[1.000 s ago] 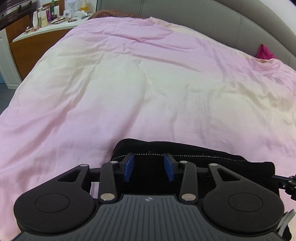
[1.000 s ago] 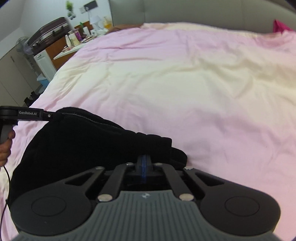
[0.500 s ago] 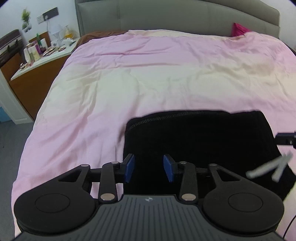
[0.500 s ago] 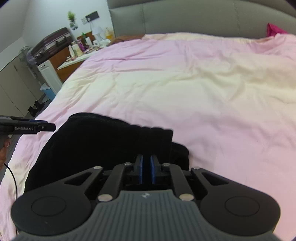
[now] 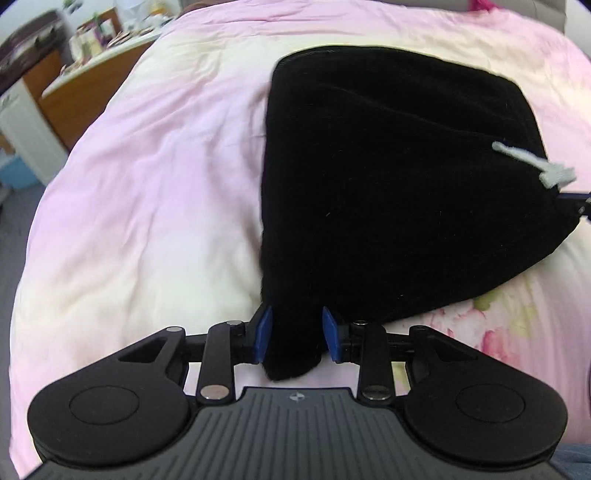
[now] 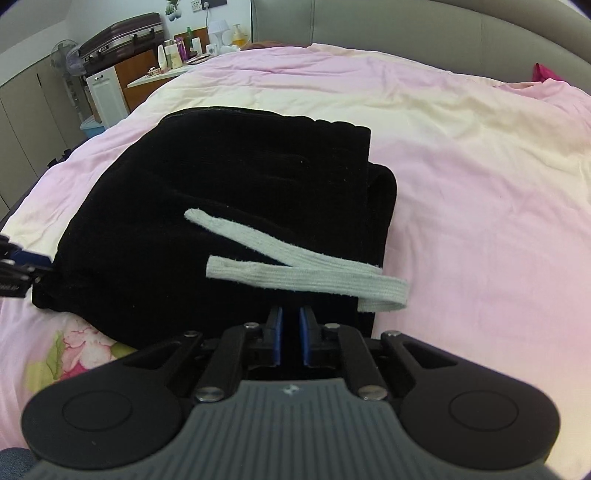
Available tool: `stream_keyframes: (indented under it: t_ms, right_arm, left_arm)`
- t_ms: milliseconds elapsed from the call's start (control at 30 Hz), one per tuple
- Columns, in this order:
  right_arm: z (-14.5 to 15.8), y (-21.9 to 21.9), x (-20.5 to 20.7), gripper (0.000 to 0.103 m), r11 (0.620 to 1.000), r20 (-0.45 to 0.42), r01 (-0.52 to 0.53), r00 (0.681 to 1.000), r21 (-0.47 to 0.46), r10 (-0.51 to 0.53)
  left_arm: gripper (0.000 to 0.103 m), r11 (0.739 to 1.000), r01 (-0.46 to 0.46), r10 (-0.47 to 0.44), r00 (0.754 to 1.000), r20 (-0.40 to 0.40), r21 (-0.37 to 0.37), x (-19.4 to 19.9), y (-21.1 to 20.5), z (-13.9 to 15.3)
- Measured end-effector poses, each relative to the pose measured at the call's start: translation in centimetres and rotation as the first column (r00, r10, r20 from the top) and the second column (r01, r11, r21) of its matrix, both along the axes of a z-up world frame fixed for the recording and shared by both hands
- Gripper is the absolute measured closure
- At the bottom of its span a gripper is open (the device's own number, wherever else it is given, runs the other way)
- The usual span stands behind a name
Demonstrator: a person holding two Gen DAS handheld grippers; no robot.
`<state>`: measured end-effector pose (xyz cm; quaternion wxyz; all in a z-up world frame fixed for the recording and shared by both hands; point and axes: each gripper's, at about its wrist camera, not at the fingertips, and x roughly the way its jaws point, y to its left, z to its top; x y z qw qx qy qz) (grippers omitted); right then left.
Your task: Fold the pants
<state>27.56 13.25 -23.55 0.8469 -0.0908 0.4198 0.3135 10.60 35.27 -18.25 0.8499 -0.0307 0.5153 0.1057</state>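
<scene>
1. Since 0.5 s ago the pants (image 5: 399,184) fill far more of both views; their near corner now sits between the left gripper (image 5: 295,334) pads, where before the gap was bare.
2. Left gripper: jaws part spread, pads against a bunched corner of cloth, lower centre of frame.
3. Right gripper (image 6: 290,334): pads nearly pressed together on black cloth at the pants' near edge; was the same before.
4. Drawstring (image 6: 295,271), blurred before, now lies sharp across the pants, centre of right view, loop hanging off the right edge.
5. Pants lie folded on the pink duvet (image 6: 480,184), long axis running away from camera toward the headboard (image 6: 406,33).
6. Nightstand (image 6: 147,74) with bottles, upper left.
</scene>
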Motion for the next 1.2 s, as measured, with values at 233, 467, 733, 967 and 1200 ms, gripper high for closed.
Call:
stream_keyframes:
  t_ms: [233,467,733,967,1200]
  right_arm:
    - [0.5,-0.1,-0.1,0.097,1.000,0.003,0.005,1.000,-0.001,-0.005]
    - [1.0,0.2,-0.8,0.089,1.000,0.015,0.002,1.000,0.002,-0.002]
    - [0.7,0.4,-0.6,0.084,1.000,0.021,-0.023,1.000,0.001,0.023]
    - [0.2,0.5,-0.1,0.087,0.999,-0.004,-0.030,1.000,-0.041,0.030]
    - [1.2,0.2,-0.1,0.087,0.999,-0.029,0.003,1.000,-0.045,-0.004]
  left_arm:
    - [0.042,0.985,0.073,-0.078,0.997,0.028,0.159,-3.7,-0.9,0.7]
    - [0.042,0.960,0.135,-0.154,0.986,0.063,0.244,-1.6,-2.2,-2.3]
    - [0.081,0.998,-0.018,0.013,0.995,0.095,0.053,-2.3,0.1,-3.3]
    - [0.084,0.975,0.092,-0.098,0.995,0.020,0.201,-3.9,-2.8,-4.2]
    - [0.103,0.987,0.006,-0.005,1.000,-0.007,0.160,-6.2,-1.6,-1.9]
